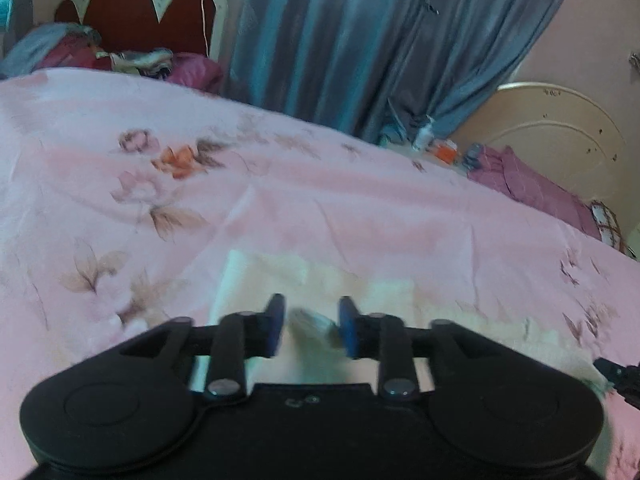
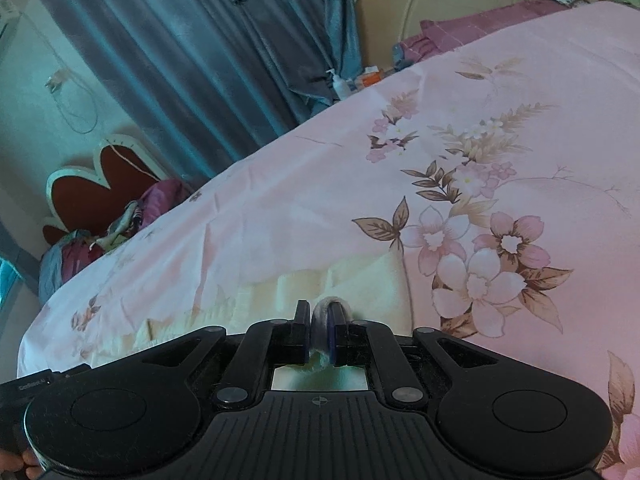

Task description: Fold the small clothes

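Soft cream garment point(image 2: 360, 280) lies rumpled on the bed's smooth pink floral sheet point(image 2: 520, 120). Right claw point(image 2: 319, 328) is pinched tight on a bunched fold of it. Left claw point(image 1: 312, 326) stands apart, blue pads either side of the cloth, not pressing. No legible writing.

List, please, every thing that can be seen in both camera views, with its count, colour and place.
garment: one, cream, on the bed in front of both grippers
bedsheet: one, pink with flowers, covers the bed
curtain: one, blue-grey, behind the bed
headboard: one, red with white edge, far end of bed
clothes pile: mixed colours, by the headboard
purple cloth: one, far right corner of bed
bottle: one, white, by the curtain
left gripper: black, open, over the garment
right gripper: black, shut on the garment
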Available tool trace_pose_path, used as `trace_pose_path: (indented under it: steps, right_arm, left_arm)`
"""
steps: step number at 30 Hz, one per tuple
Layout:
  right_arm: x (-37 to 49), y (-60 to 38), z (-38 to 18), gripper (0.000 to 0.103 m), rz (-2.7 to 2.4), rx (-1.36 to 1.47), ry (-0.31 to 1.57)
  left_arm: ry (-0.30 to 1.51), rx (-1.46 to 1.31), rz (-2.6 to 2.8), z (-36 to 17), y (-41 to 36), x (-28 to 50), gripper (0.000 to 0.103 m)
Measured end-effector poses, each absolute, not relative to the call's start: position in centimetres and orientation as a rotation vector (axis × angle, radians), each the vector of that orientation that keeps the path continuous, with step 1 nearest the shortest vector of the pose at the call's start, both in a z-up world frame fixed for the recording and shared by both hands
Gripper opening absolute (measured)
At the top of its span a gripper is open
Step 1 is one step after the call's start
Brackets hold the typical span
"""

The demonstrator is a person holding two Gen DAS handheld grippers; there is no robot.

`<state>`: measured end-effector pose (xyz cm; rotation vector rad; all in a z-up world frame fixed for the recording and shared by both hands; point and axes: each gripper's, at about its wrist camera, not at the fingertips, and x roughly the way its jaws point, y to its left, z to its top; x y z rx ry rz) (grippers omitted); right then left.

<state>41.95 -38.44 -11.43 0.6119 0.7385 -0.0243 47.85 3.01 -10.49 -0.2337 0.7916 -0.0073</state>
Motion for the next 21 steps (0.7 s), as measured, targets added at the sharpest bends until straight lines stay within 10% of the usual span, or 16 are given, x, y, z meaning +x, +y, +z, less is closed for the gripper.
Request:
trace_pose_path:
  steps: [2,4,5,14,16,21]
  right_arm:
    - [42.0,-38.7,-11.3,0.011,-0.038,0.618,0.729]
    - [41.5,-39.2,-10.7,0.064,-0.07,0.607,0.689]
    - [41.2,-39.3,-10.4,0.073,-0.08,0.602,0.665]
    - [42.5,-37.5,-10.8,0.072,-0.012,0.434,0.709]
    - [42.9,-37.2,-11.6,0.053,-0.001,0.413,0.738]
    - [43.7,-36.6,-12.7,0.05,0.02,0.365,0.77]
  left_arm:
    - [0.769,-0.232,-0.005,-10.1,3.6,47.8,0.063]
    - [0.754,-0.211,-0.035,-9.8,3.9,47.8,0.065]
    - [0.755,-0.191,-0.061,-9.7,4.0,47.8,0.065]
    - [0.801,-0.052,-0.211,-12.3,3.0,48.9,0.06]
    - [0.818,-0.051,-0.234,-12.8,2.8,49.5,0.047]
    - [0.827,-0.051,-0.257,-13.6,2.7,50.0,0.01]
